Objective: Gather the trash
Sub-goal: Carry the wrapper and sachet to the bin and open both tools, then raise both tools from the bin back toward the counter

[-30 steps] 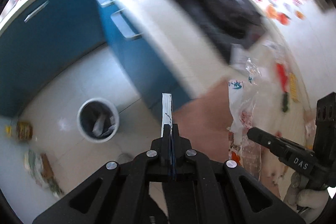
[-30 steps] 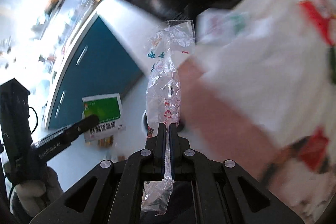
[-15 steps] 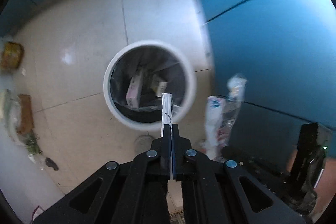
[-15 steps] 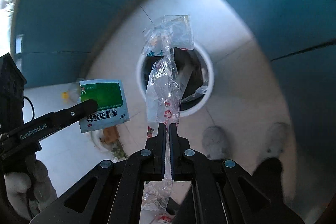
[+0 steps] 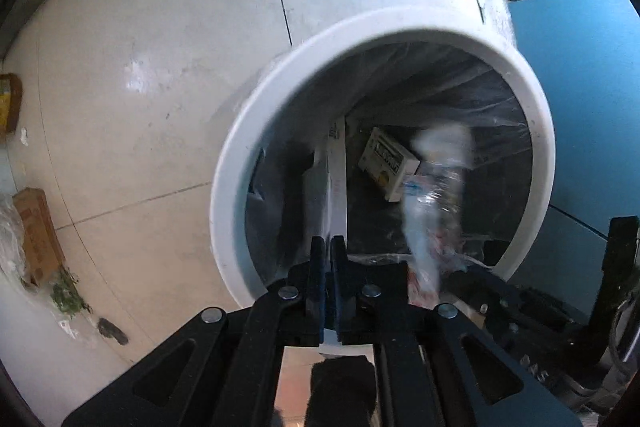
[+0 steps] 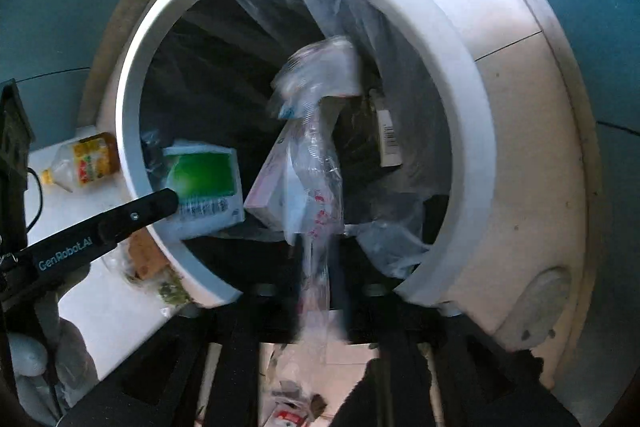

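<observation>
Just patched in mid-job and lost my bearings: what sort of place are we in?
Likely a home kitchen floor: pale tiles, blue cabinets, and a white lined bin holding cartons. Litter, such as a bottle, lies on the floor.

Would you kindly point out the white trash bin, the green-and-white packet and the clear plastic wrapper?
white trash bin (image 5: 224, 195): left wrist view, left side of its rim.
green-and-white packet (image 6: 204, 175): right wrist view, its green printed face.
clear plastic wrapper (image 6: 316, 163): right wrist view, its crumpled middle.
</observation>
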Available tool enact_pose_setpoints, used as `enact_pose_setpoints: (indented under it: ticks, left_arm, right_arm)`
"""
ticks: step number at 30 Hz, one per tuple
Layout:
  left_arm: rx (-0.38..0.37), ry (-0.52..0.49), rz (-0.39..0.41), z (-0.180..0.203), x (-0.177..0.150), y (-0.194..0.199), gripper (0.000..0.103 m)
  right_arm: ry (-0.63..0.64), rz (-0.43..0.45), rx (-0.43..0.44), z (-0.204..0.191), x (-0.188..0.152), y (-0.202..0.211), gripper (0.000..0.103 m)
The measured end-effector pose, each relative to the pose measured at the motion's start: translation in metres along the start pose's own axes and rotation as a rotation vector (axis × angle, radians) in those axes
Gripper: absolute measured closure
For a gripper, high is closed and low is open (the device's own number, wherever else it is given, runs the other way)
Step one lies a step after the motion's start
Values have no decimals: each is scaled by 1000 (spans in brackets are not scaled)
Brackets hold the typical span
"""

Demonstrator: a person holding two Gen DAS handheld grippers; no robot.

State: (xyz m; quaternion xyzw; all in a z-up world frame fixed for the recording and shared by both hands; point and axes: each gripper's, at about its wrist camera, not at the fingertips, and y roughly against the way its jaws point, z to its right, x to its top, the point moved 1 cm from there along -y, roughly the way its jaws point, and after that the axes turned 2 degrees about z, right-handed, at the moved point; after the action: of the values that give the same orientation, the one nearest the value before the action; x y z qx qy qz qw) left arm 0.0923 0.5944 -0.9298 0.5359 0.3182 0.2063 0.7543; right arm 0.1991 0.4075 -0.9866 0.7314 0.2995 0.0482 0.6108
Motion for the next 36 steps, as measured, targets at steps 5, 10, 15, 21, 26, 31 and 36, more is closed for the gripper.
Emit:
enact_pose_setpoints:
  ticks: [5, 10, 15, 21, 26, 31, 36]
  left_arm:
    - [63, -10, 117, 1, -8, 34, 22]
    - [135, -20, 201, -3, -22, 80, 0]
    - [174, -16, 278, 0, -51, 136, 0]
    - [204, -8, 325, 23, -90, 202, 0]
    - [224, -11, 378, 43, -142, 278, 0]
    - [223, 7, 447, 59, -197, 359, 0]
    - [245, 17, 497, 80, -246, 419, 0]
  right_arm:
    - [35, 49, -69, -13, -2, 18, 45]
    - [105, 165, -229, -33, -11, 76, 9]
    - [140, 250, -299, -44, -38, 125, 1]
    - [186, 325, -314, -73, -79, 209, 1]
    - [204, 360, -286, -95, -117, 290, 1]
    - [216, 401, -243, -115, -164, 381, 1]
    - [258, 440, -204, -132, -210, 461, 1]
